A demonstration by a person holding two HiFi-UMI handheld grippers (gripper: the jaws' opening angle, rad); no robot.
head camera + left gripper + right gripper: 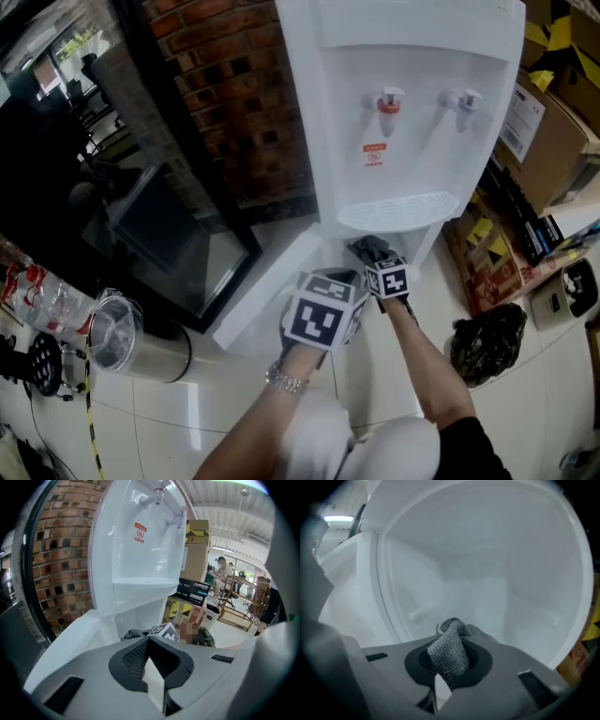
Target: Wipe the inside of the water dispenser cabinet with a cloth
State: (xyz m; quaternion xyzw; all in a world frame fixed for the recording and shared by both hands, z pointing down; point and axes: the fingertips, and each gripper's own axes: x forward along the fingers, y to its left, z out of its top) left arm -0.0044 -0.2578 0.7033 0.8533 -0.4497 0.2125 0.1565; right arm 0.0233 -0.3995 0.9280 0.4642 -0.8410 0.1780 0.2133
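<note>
Cloth (449, 653) is pinched in my right tool (447, 670) at the mouth of the cabinet (497, 573); my left tool (152, 667), closed and empty, hangs outside. Thin grip: rubbing hard could drag it loose.

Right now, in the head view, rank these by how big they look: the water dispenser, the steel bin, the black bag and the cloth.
1. water dispenser, by far the largest.
2. steel bin.
3. black bag, barely smaller than the bin; a close call.
4. cloth, smallest, only partly in view.
</note>
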